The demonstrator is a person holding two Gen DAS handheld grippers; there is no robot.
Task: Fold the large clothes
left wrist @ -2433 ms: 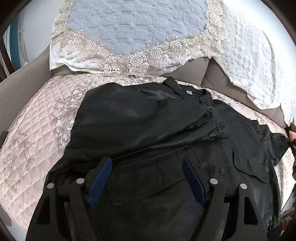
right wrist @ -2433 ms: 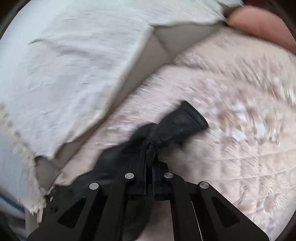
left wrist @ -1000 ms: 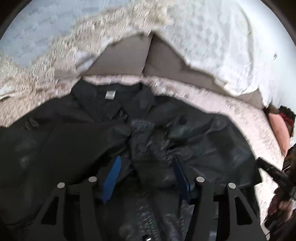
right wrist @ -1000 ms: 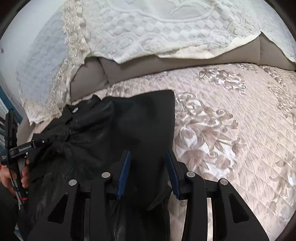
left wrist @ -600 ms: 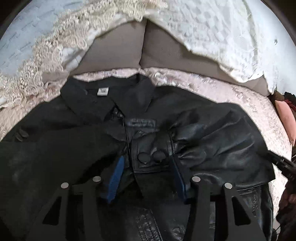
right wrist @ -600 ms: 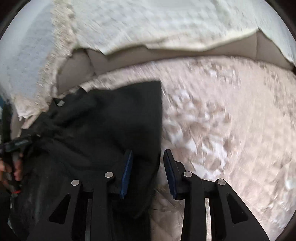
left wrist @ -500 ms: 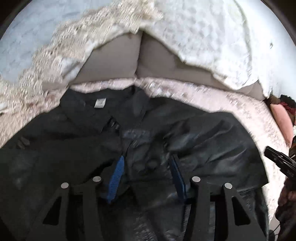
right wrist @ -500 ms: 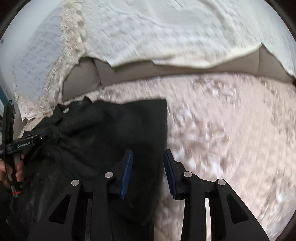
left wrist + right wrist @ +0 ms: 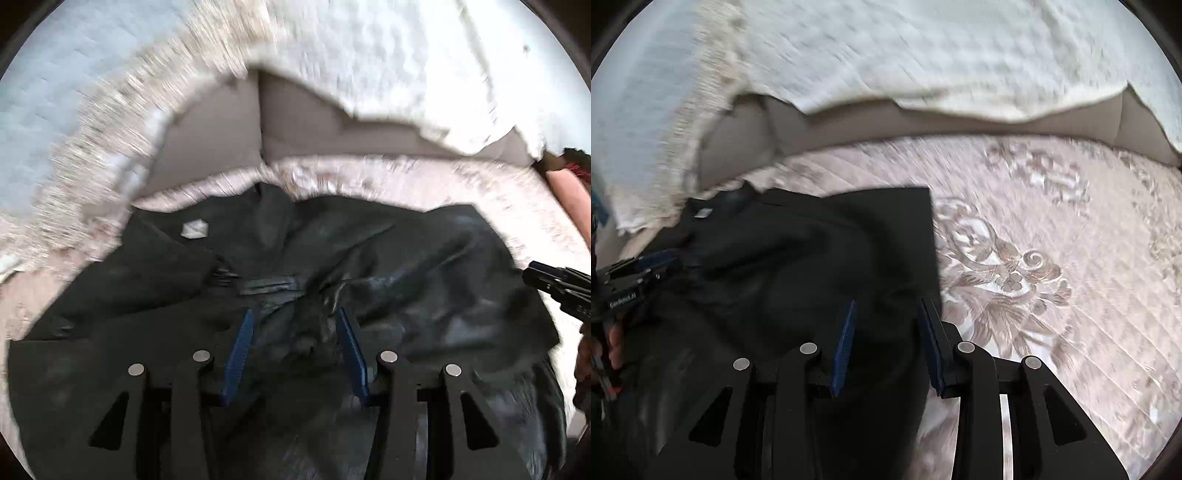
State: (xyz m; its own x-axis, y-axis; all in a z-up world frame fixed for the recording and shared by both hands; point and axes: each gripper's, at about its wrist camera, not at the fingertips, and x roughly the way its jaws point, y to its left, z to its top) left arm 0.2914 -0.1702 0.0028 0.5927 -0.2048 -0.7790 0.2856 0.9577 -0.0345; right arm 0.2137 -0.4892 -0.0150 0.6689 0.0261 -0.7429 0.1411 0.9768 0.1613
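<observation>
Both claws stand open over the black jacket point(image 9: 424, 280), left claw point(image 9: 293, 345) at its 6 o'clock centre, right claw point(image 9: 886, 336) straddling the 3 o'clock edge, apparently positioned for the next fold.

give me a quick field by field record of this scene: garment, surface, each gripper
garment: black jacket, lying crumpled on the sofa, collar label showing
surface: quilted floral sofa cover, lace throws over the backrest
left gripper: fingers open, over the bunched middle of the jacket
right gripper: fingers open, over the jacket's right edge
fold state: sleeves brought in, not yet a neat fold
</observation>
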